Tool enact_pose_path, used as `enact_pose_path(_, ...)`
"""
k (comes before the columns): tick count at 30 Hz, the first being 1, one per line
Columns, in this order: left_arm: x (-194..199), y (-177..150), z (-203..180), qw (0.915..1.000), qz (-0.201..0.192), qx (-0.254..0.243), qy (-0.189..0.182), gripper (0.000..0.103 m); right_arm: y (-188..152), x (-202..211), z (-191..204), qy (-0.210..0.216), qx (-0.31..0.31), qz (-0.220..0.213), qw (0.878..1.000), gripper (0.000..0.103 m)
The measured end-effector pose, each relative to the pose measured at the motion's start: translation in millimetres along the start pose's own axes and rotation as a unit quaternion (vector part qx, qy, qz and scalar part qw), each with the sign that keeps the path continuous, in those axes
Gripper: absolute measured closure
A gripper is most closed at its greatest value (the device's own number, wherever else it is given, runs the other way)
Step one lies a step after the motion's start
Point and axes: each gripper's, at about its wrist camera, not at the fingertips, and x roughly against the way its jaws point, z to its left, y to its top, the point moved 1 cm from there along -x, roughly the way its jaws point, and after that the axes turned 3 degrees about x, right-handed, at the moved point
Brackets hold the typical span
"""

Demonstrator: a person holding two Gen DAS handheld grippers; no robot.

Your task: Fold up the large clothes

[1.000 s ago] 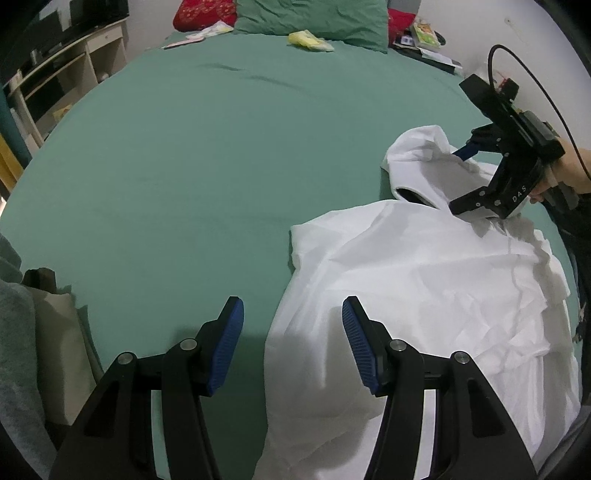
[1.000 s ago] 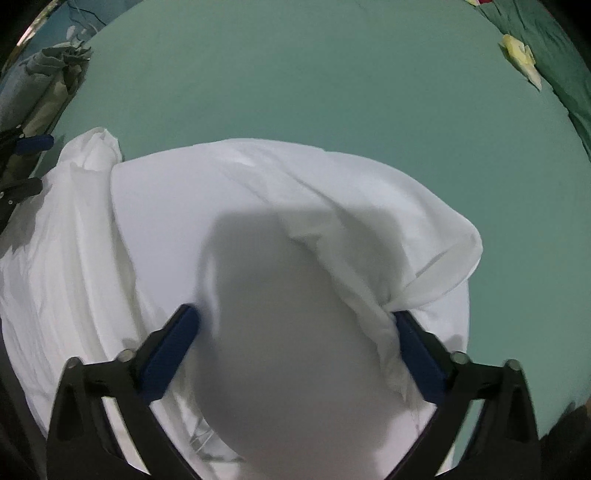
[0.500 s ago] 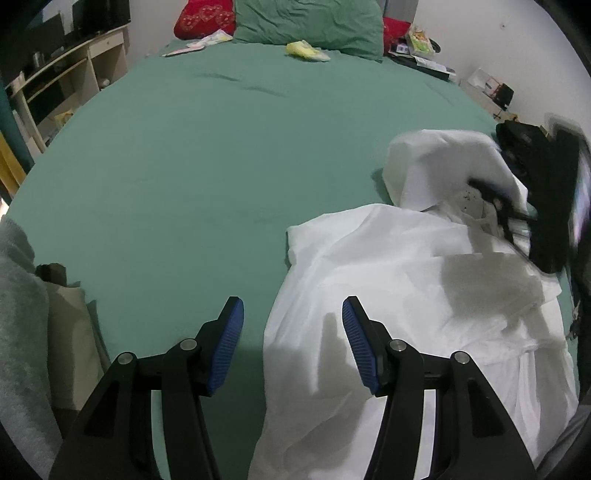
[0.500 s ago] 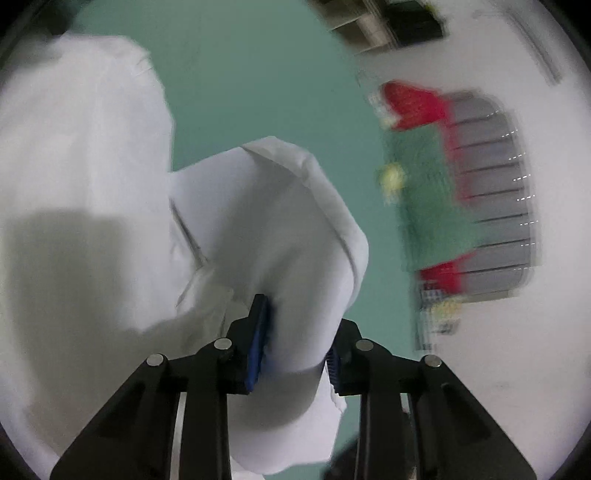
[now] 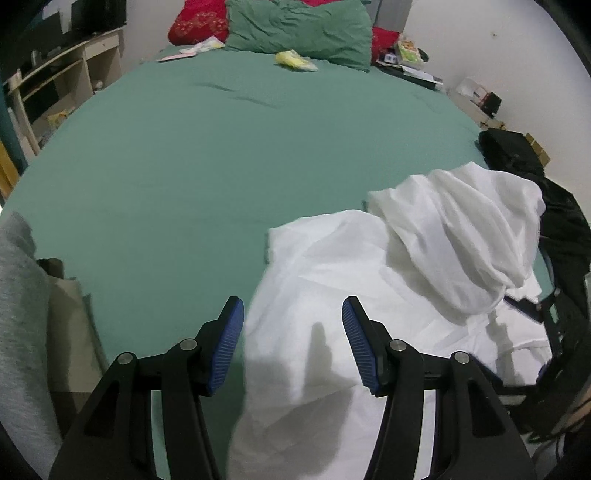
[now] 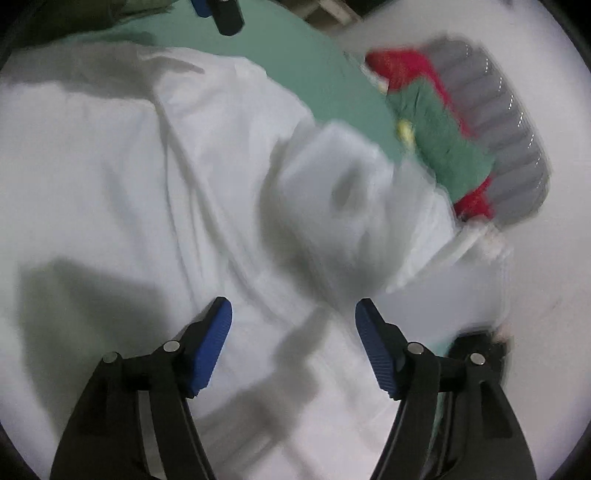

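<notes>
A large white garment (image 5: pixel 332 280) lies crumpled on the green bed sheet (image 5: pixel 221 166), at the near right. One part of it is thrown over into a loose bundle (image 5: pixel 461 236) on the right side. My left gripper (image 5: pixel 292 310) hangs open over the garment's left edge, with nothing between its pads. In the right wrist view my right gripper (image 6: pixel 293 308) is over the white garment (image 6: pixel 110 166), its jaws opening and empty. The bundle (image 6: pixel 343 192) lies blurred just ahead of it. One of the left gripper's fingers (image 6: pixel 227 18) shows at the top of that view.
A green pillow (image 5: pixel 299 29), red cushion (image 5: pixel 197 22) and small yellow item (image 5: pixel 293 59) lie at the head of the bed. A wooden shelf unit (image 5: pixel 55 85) stands left. Grey cloth (image 5: pixel 18 295) hangs at the near left. A black bag (image 5: pixel 517 155) sits at the right edge.
The right gripper shut on the far white part, swung it back over the garment's right side, and has let it go. The left gripper has hardly moved.
</notes>
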Motion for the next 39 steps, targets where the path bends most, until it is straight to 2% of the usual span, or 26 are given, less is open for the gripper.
enact_pose_path(5,-7.9,0.5,-17.1,0.9998,0.0,-0.008,-0.018,0.044,-16.1,18.4,-48.3,0.065,-0.127,0.009,0.99,0.033)
enact_pose_path(6,-9.0,0.9,-20.1,0.9998,0.001,-0.011,-0.018,0.044,-17.0,27.4,-58.1,0.068,-0.148,-0.002,0.987,0.033)
enact_pose_path(8,-9.5,1.5,-22.4,0.9998,0.001,-0.01,-0.02,0.044,-12.8,42.4,-71.2,0.069,-0.145,-0.033,0.986,0.033)
enact_pose_path(9,-10.2,2.5,-23.2,0.9998,0.002,-0.01,-0.02,0.044,0.2,46.7,-85.1,0.071,-0.108,-0.057,0.99,0.032)
enact_pose_path(10,-11.2,3.5,-23.2,0.9998,0.003,-0.011,-0.017,0.044,7.6,46.8,-81.2,0.072,-0.077,-0.064,0.992,0.022)
enact_pose_path(11,-11.3,3.2,-21.9,0.9998,0.003,-0.011,-0.014,0.044,18.7,41.2,-83.9,0.082,-0.026,-0.064,0.994,0.017)
enact_pose_path(12,-12.1,3.8,-20.6,0.9999,0.002,-0.011,-0.01,0.044,31.6,29.5,-93.4,0.097,0.027,-0.055,0.993,0.017)
enact_pose_path(14,-14.3,5.2,-18.6,0.9999,0.006,-0.013,-0.003,0.044,43.5,11.7,-109.0,0.099,0.096,-0.036,0.99,0.017)
enact_pose_path(17,-19.6,8.2,-12.6,0.9999,0.013,-0.008,0.006,0.044,69.2,-24.6,-128.9,0.157,0.166,0.022,0.973,0.017)
enact_pose_path(19,-23.4,12.0,-7.0,0.9998,0.017,-0.004,0.009,0.044,75.6,-38.5,-125.1,0.219,0.189,0.048,0.956,0.017)
enact_pose_path(21,-27.2,15.5,-3.8,0.9997,0.019,0.0,0.014,0.044,77.7,-62.7,-109.3,0.219,0.235,0.096,0.942,0.017)
enact_pose_path(22,-29.1,17.1,-2.6,0.9997,0.021,0.003,0.014,0.044,74.1,-70.2,-100.8,0.222,0.249,0.116,0.936,0.023)
enact_pose_path(23,-30.5,18.4,-2.7,0.9997,0.022,0.005,0.012,0.044,67.1,-79.6,-88.7,0.229,0.262,0.137,0.927,0.045)
enact_pose_path(24,-31.3,18.8,-2.3,0.9997,0.023,0.006,0.01,0.044,62.4,-83.3,-81.7,0.229,0.267,0.148,0.924,0.06)
enact_pose_path(25,-31.4,18.7,-2.0,0.9996,0.025,0.005,0.009,0.044,56.8,-84.4,-74.7,0.223,0.273,0.151,0.924,0.077)
enact_pose_path(26,-30.7,17.8,-2.1,0.9996,0.025,0.003,0.008,0.044,51.6,-81.3,-66.7,0.207,0.282,0.142,0.926,0.09)
enact_pose_path(28,-27.8,16.2,-2.5,0.9997,0.023,0.0,0.007,0.044,48.7,-70.3,-58.0,0.149,0.285,0.108,0.941,0.098)
enact_pose_path(29,-24.6,14.8,-2.1,0.9998,0.019,0.0,0.006,0.044,48.7,-62.2,-55.2,0.12,0.279,0.092,0.948,0.098)
enact_pose_path(30,-21.3,14.1,-1.5,0.9999,0.015,0.001,0.005,0.044,48.8,-49.2,-50.7,0.061,0.271,0.065,0.959,0.098)
enact_pose_path(32,-13.1,12.3,0.6,1.0,0.004,0.005,0.005,0.044,44.2,-37.5,-38.5,-0.008,0.241,0.052,0.969,0.099)
enact_pose_path(34,-3.2,11.1,2.8,0.9999,-0.01,0.01,0.005,0.044,38.1,-25.3,-16.3,-0.089,0.22,0.038,0.971,0.099)
enact_pose_path(36,4.3,9.9,5.3,0.9997,-0.021,0.014,0.004,0.044,27.5,-21.4,14.3,-0.142,0.187,0.031,0.972,0.098)
enact_pose_path(37,8.3,9.2,5.8,0.9994,-0.028,0.018,0.002,0.044,23.7,-21.4,23.1,-0.123,0.147,0.034,0.981,0.098)
enact_pose_path(38,10.3,9.1,6.2,0.9993,-0.031,0.021,-0.002,0.044,21.0,-25.0,32.2,-0.087,0.101,0.04,0.99,0.098)
enact_pose_path(39,12.2,8.6,6.2,0.999,-0.036,0.026,-0.01,0.044,16.3,-29.4,44.8,-0.065,0.051,0.049,0.995,0.098)
